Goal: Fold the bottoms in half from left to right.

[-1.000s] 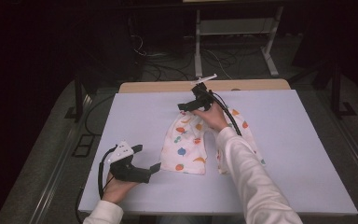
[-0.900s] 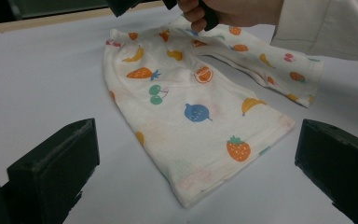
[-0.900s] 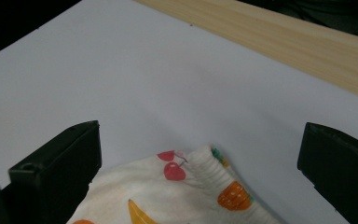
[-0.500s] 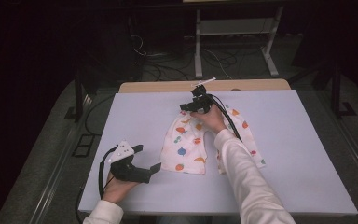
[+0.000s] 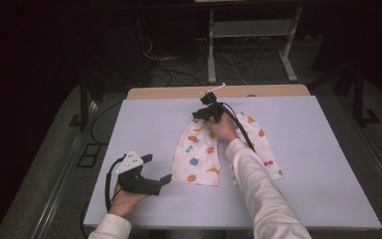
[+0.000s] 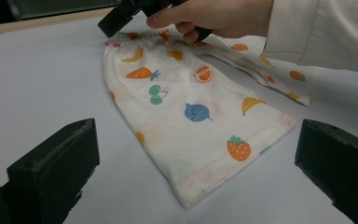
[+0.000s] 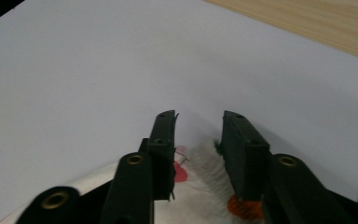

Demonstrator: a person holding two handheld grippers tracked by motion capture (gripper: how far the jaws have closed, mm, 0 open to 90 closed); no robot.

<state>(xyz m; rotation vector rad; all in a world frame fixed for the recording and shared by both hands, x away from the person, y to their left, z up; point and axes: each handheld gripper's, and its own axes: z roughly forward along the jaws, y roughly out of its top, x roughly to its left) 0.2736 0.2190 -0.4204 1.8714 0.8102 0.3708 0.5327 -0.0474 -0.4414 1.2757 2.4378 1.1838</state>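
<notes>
White fruit-printed cotton shorts (image 5: 201, 154), laid mid-table with the long axis running toward the far edge, are straddled at the gathered waistband by the right gripper (image 7: 198, 135), whose jaws have just been closing, while the spread left gripper (image 5: 154, 169) is held near the front-left corner.

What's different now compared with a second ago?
The right gripper has just been closing its jaws around the gathered waistband of the fruit-print shorts, though a gap still shows. The left gripper, open at the table's near edge, and the shorts stayed put.
</notes>
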